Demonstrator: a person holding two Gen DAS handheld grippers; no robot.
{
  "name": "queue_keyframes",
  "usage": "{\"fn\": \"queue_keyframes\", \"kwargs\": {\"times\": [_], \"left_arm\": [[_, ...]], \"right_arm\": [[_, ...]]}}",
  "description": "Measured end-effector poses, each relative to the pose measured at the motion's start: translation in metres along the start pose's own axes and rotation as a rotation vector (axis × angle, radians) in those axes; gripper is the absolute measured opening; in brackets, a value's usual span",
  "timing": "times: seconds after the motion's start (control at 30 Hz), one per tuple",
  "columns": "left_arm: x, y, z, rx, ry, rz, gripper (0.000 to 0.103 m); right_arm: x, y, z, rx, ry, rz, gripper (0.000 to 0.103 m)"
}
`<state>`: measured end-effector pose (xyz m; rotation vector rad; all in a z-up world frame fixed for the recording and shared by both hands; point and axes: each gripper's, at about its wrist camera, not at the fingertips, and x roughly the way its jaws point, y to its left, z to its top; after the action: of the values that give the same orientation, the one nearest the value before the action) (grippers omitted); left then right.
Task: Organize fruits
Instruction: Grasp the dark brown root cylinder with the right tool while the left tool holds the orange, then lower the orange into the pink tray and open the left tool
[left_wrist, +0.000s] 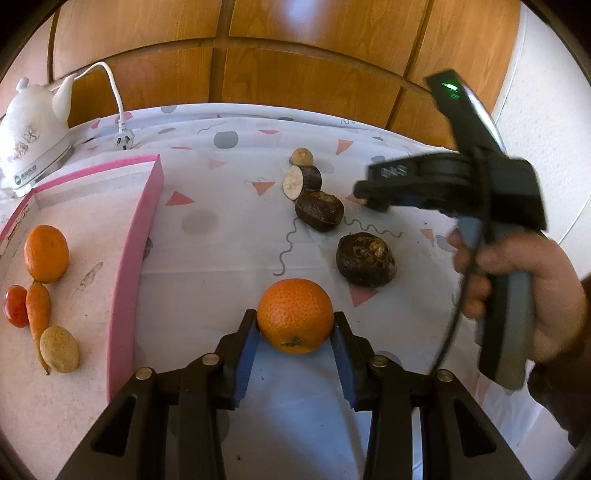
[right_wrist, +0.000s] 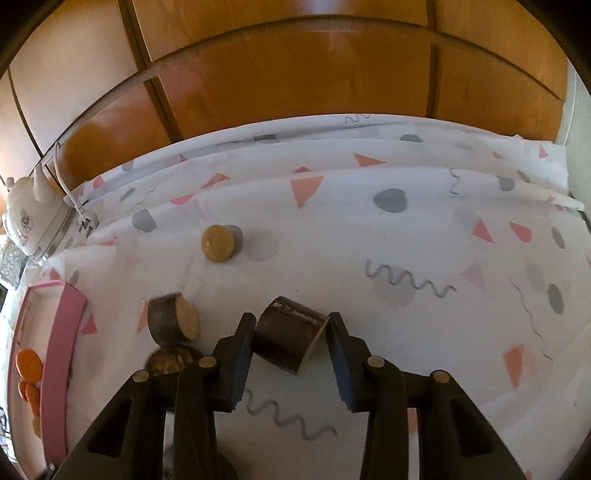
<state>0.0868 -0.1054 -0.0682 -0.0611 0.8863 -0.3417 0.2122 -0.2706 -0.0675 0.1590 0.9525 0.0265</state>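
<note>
A: Which step is shown?

B: A pick-up on both sides. The left tool (left_wrist: 295, 325) has its two blue pads touching the sides of an orange (left_wrist: 294, 315); whether the orange is lifted or sits on the worktop (left_wrist: 221, 236) cannot be told. The right tool (right_wrist: 291, 325) straddles a dark cut piece (right_wrist: 290, 338); its pads stand at or just beside the piece's flanks, so a firm grip cannot be confirmed.

A: Where should the fruit go?

B: Probably the pink tray (left_wrist: 135, 236), left of the orange. It already carries another orange (left_wrist: 46, 253), a carrot (left_wrist: 38, 310), a tomato (left_wrist: 15, 305) and a small tan fruit (left_wrist: 59, 349).

A: What does the next move call for?

B: Carry the orange left, clear the tray's raised wall, and set it on a bare patch. The right tool should close fully before lifting.

A: What remains loose?

B: Several dark pieces (left_wrist: 365, 260) and a small round tan piece (right_wrist: 218, 243), near the middle of the worktop.
</note>
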Motion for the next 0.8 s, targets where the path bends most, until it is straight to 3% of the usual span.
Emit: {"fn": "queue_keyframes", "kwargs": {"times": [0.37,0.5,0.8], "left_arm": [[0.001,0.002,0.004,-0.013,0.017,-0.003,0.039],[-0.003,0.0,0.006,-0.014,0.031,0.011,0.039],[-0.029,-0.002,0.006,-0.002,-0.009,0.05,0.039]], "right_arm": [[-0.044,-0.031,-0.055,0.0,-0.021,-0.035,0.039],[-0.047,-0.029,-0.071,-0.028,-0.042,-0.057,0.029],[-0.048,-0.027,-0.074,-0.024,-0.067,-0.096,0.028]]}}
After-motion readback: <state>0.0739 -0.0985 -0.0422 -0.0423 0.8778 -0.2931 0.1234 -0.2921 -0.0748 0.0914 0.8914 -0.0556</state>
